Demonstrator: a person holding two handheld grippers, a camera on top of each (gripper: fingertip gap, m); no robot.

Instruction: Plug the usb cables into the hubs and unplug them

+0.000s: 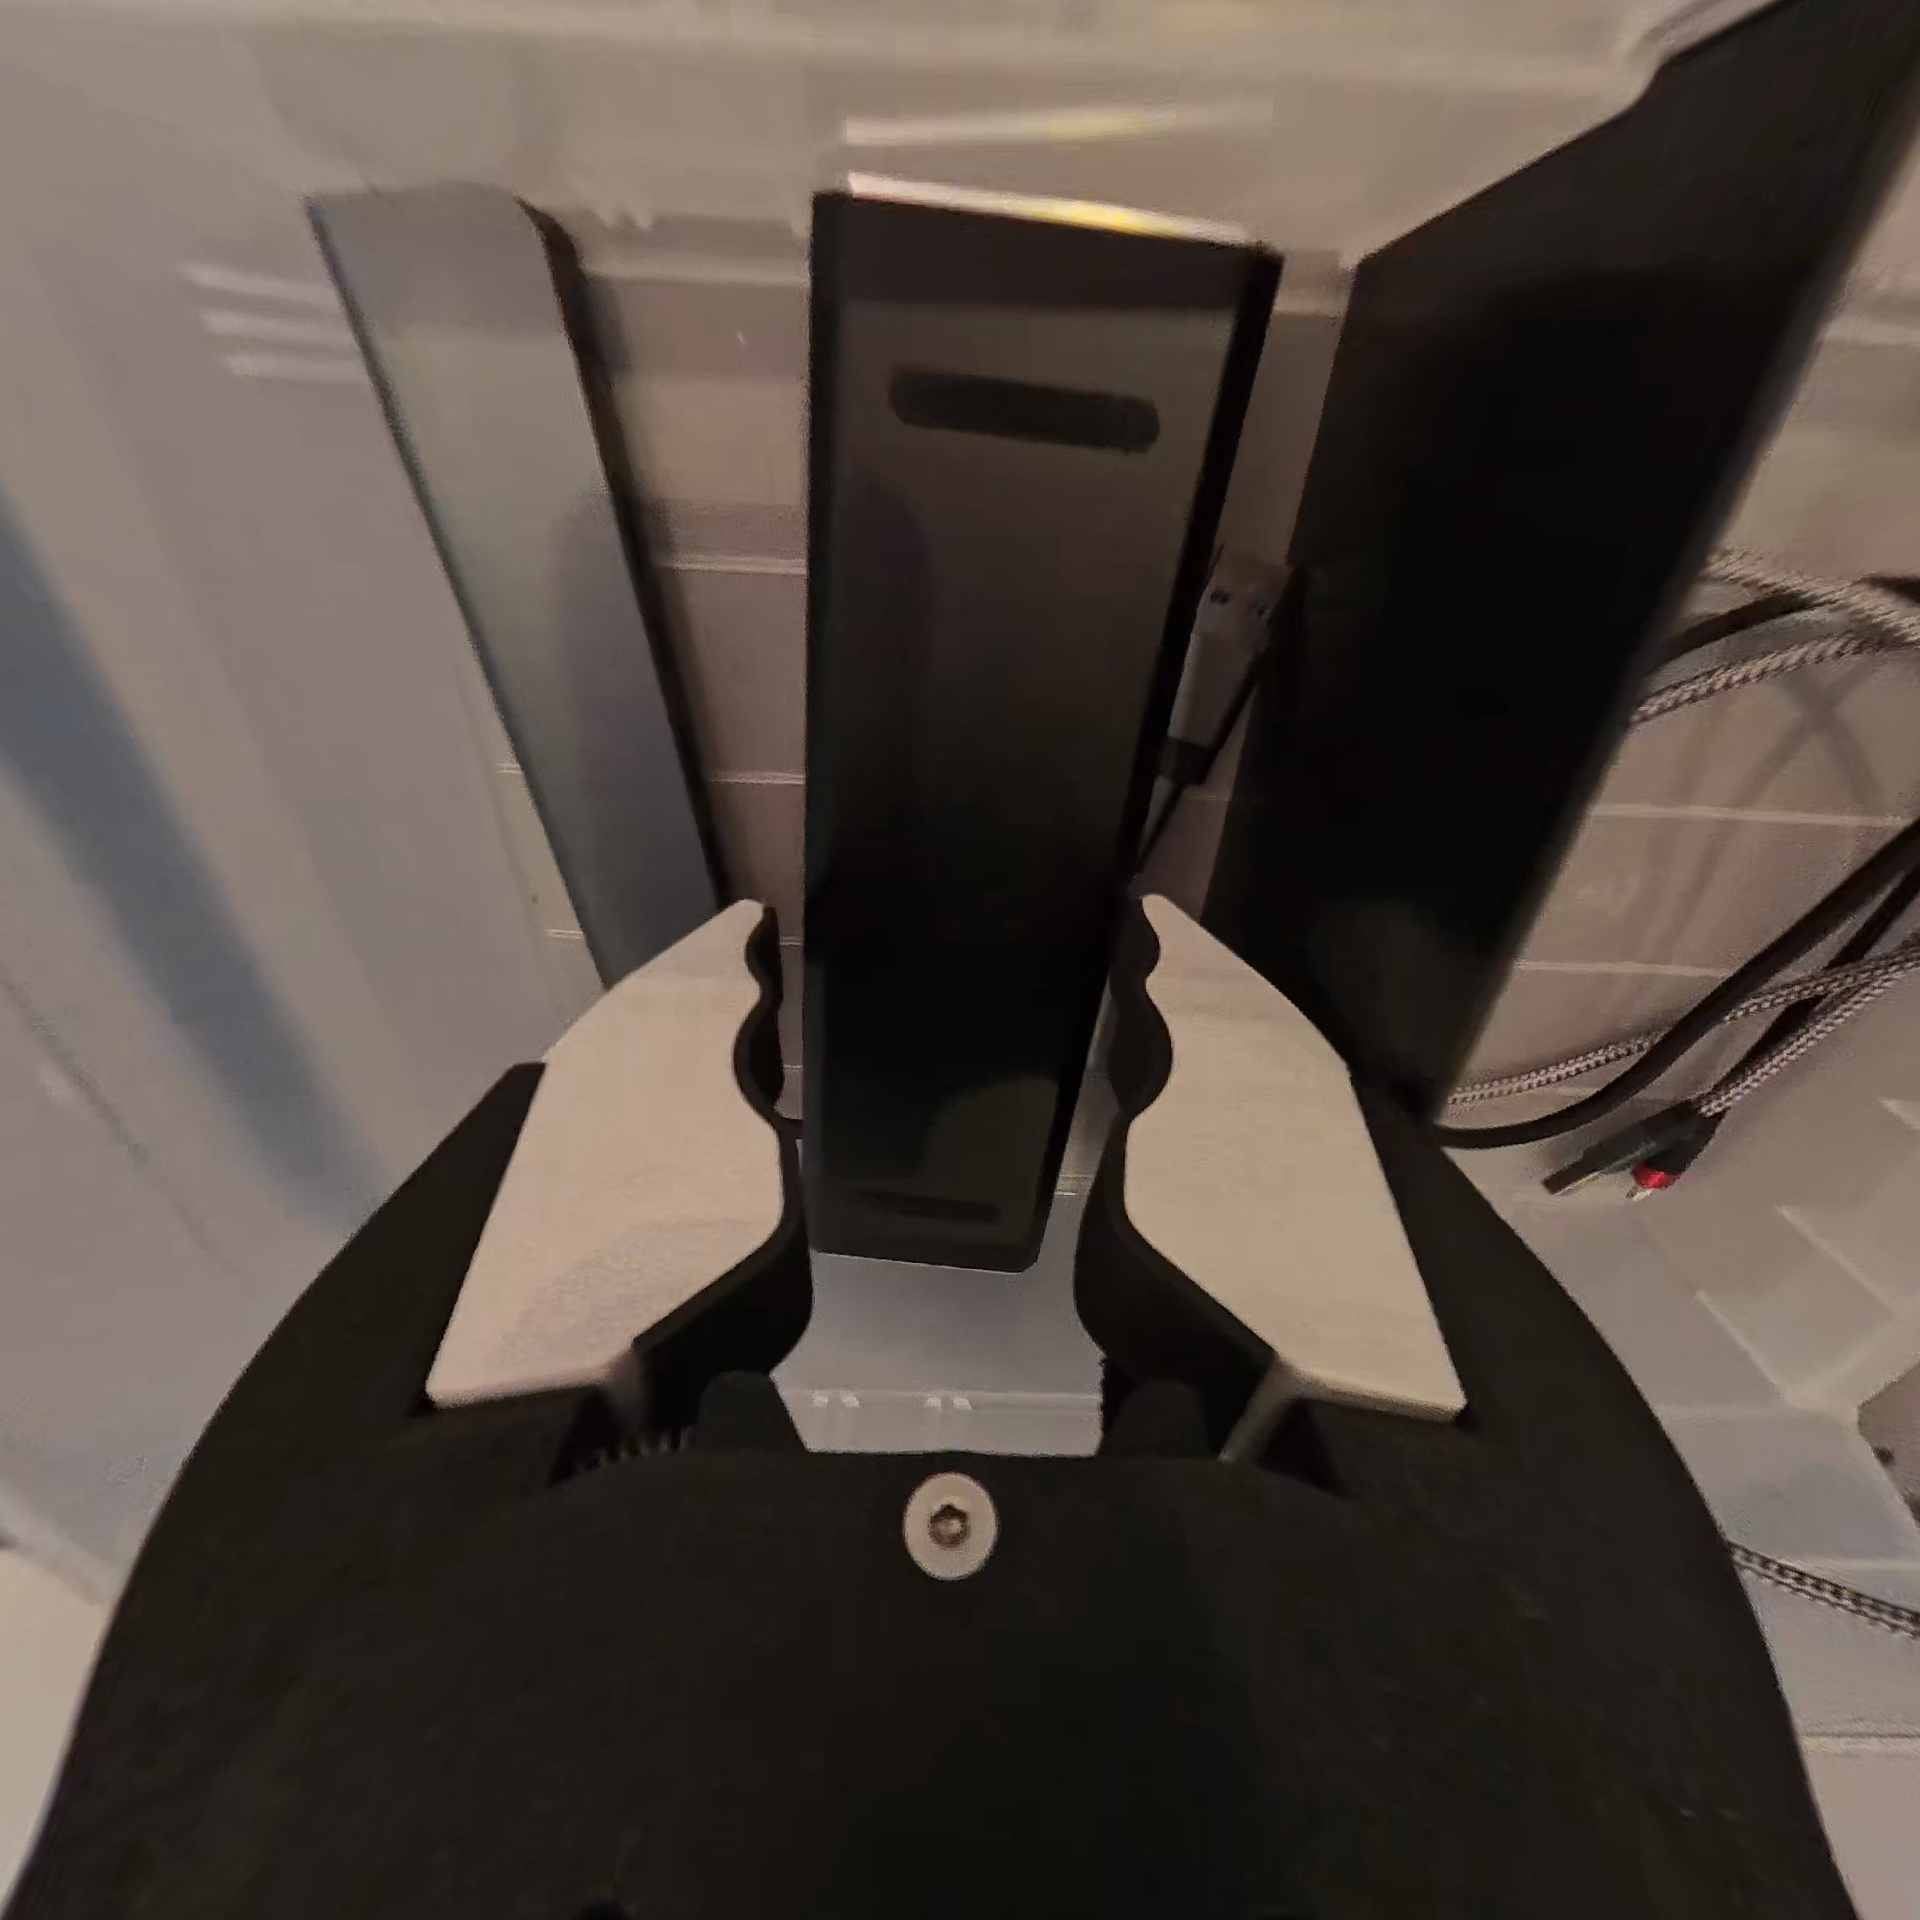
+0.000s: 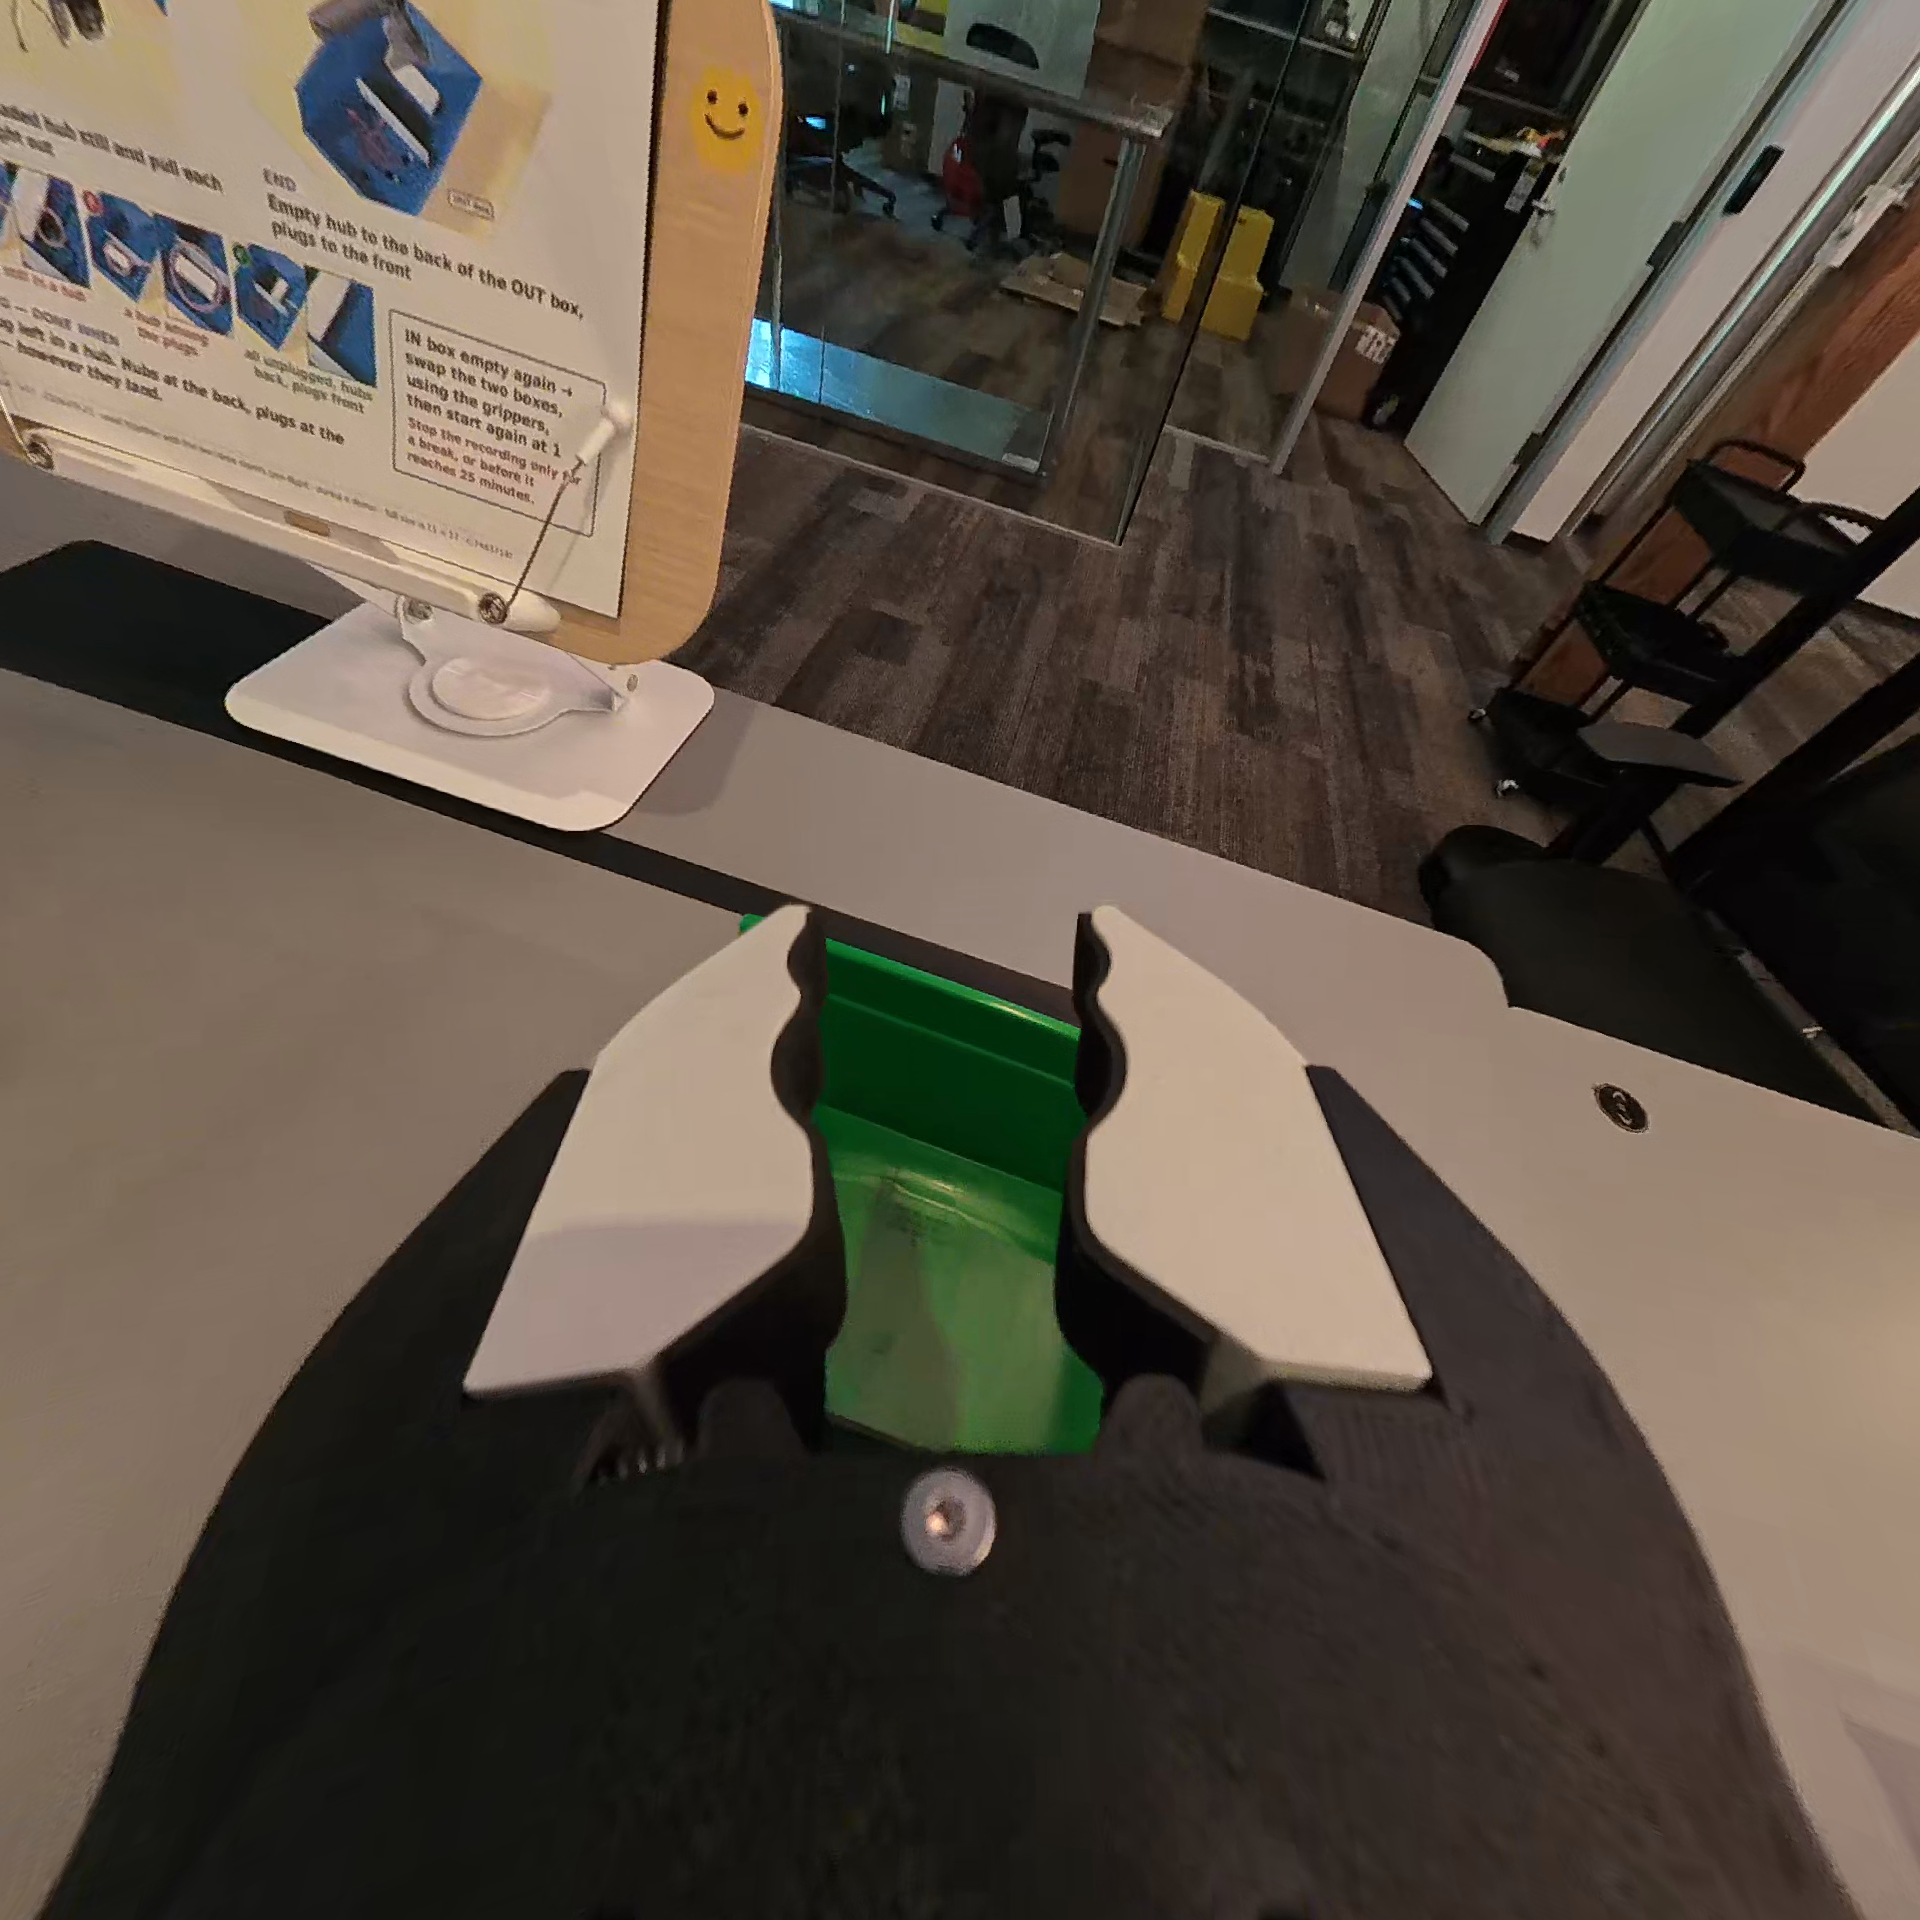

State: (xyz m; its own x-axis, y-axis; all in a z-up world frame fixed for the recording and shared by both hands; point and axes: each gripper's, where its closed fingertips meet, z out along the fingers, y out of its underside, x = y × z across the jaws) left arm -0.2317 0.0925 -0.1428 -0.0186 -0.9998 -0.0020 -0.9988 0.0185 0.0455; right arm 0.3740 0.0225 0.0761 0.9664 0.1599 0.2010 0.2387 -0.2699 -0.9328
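Dark, rigid, smooth-sided hub [image 1: 977, 790] stands between the spread jaws of the left gripper [image 1: 951, 925], likely light and slippery, best pinched low across its narrow sides; right gripper [image 2: 945, 935] jaws spread, empty.

A: Left wrist view is aimed forward along the left gripper [image 1: 951, 1023], very close on a dark hub [image 1: 997, 727] seen between the fingers, white box floor [image 1: 1662, 1299] behind.

B: Right wrist view is pitched across the grey table [image 2: 312, 1039], a green box [image 2: 945, 1195] close below, room floor [image 2: 1143, 675] far. No shared area is seen.
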